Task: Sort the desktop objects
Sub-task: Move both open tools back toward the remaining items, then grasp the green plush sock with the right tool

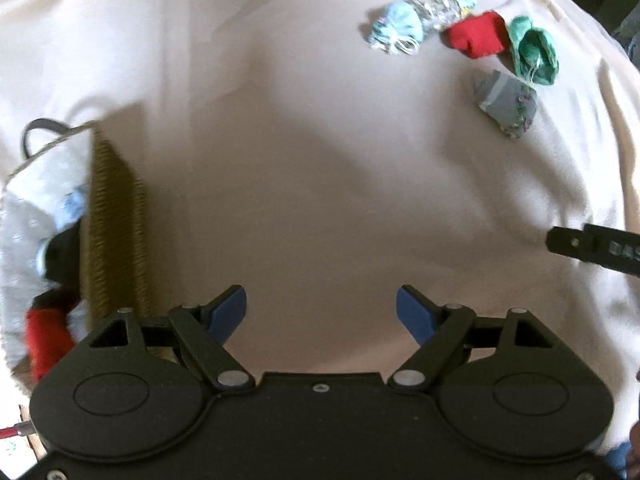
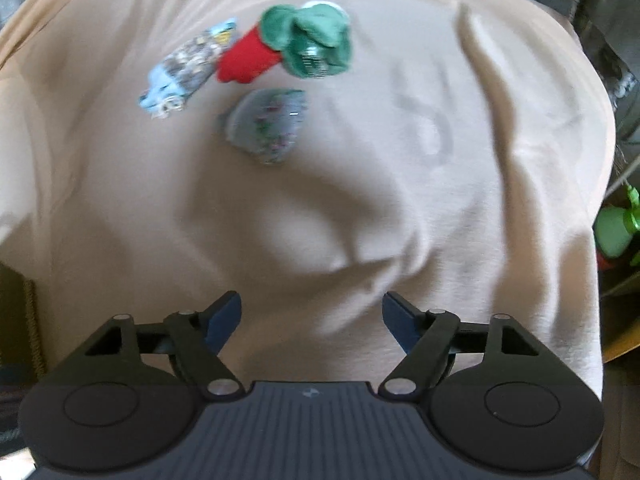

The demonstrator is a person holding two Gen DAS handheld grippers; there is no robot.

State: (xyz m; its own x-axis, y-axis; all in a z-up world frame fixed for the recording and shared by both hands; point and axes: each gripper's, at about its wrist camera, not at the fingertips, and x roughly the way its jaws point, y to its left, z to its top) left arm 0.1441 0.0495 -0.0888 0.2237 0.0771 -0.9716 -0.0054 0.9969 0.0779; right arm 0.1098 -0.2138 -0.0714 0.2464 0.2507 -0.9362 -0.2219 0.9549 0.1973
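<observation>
Both claws point down over a cream cloth (image 2: 400, 216). Left gripper (image 1: 320, 312) and right gripper (image 2: 312, 316) stand wide apart at the jaws, with nothing between their blue pads. Far off lie four small bundles: light blue (image 1: 396, 28), red (image 1: 476, 34), green (image 1: 532, 50) and grey floral (image 1: 506, 102), the first three touching. At near left sits a woven basket (image 1: 116, 232) with cloth items inside. Lettering on a black part (image 1: 596, 246) at right is too blurred to read.
</observation>
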